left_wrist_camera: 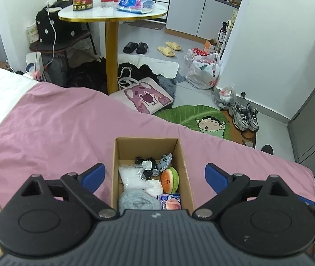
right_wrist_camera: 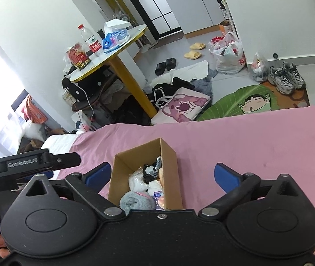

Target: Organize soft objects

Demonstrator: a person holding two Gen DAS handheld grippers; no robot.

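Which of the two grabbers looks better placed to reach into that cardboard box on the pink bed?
Probably the left gripper: its open jaws straddle the cardboard box squarely, looking straight in at the burger toy. The right gripper, also open, views the box at an angle.

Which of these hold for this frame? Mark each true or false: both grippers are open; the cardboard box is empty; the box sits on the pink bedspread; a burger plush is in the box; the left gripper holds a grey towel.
1. Left gripper and right gripper are open: true.
2. The cardboard box is empty: false, it holds soft items.
3. The box sits on the pink bedspread: true.
4. A burger plush is in the box: true.
5. The left gripper holds a grey towel: false, the towel lies in the box.
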